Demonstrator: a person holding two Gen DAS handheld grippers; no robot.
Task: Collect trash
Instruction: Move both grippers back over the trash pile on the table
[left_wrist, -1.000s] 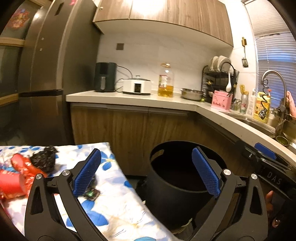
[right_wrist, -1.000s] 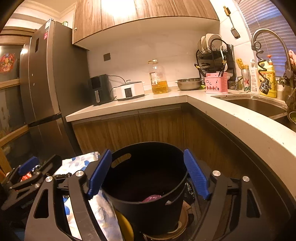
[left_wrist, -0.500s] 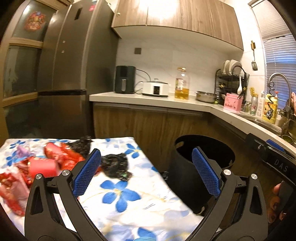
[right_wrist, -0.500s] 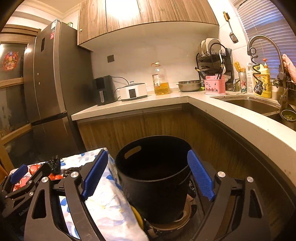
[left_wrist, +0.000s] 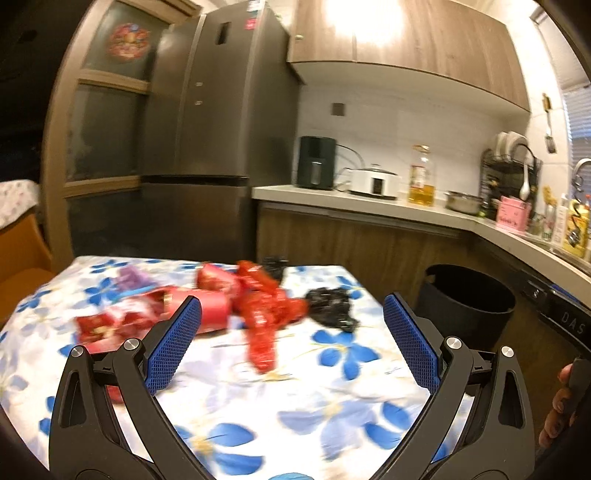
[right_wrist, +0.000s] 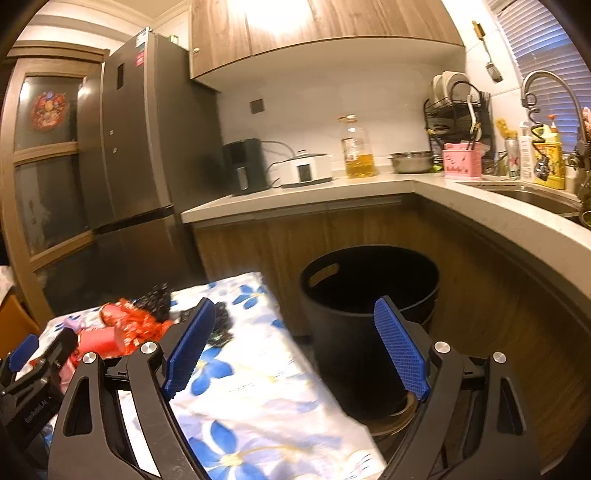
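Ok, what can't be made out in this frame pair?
- Black bin: its contents; in both views the inside is dark.
- Red wrappers: print unreadable through motion blur in the left view; in the right view the left gripper partly covers them.
- Black crumpled bag: material unclear, blurred.
- Table: near edge cut off by the frame.

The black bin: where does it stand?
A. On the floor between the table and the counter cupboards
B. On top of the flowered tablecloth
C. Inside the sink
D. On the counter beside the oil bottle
A: the black bin stands on the floor, just past the edge of the flowered tablecloth and in front of the wooden counter cupboards.
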